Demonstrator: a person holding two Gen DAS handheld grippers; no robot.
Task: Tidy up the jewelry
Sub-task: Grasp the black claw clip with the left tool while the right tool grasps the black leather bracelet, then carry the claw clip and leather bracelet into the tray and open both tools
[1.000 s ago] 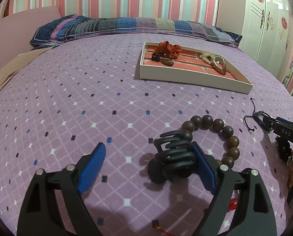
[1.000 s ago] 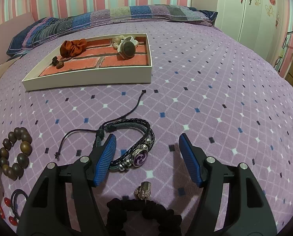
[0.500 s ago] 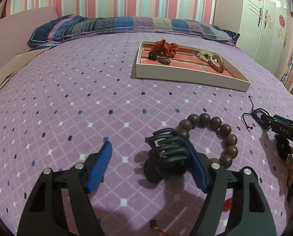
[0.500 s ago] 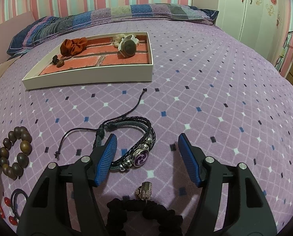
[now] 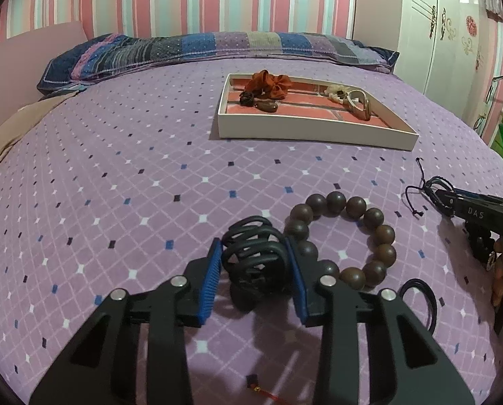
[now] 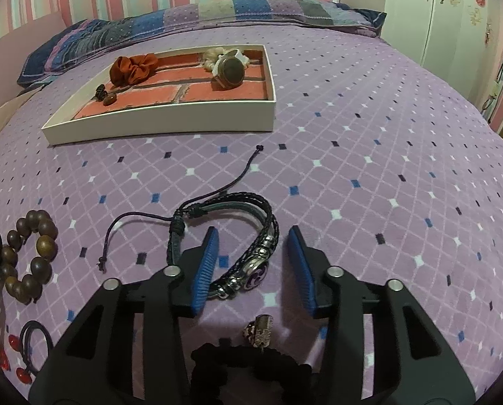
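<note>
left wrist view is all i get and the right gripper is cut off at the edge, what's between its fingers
Observer: A braided bracelet with a purple charm lies between them. The right gripper is closing its jaws, and the pad on the picture's right stands clear of the bracelet.
Operator: anything else close to it that i can't see
Observer: Yes, a ring lies on the bed just below the bracelet in that view, beside a black scrunchie.
</note>
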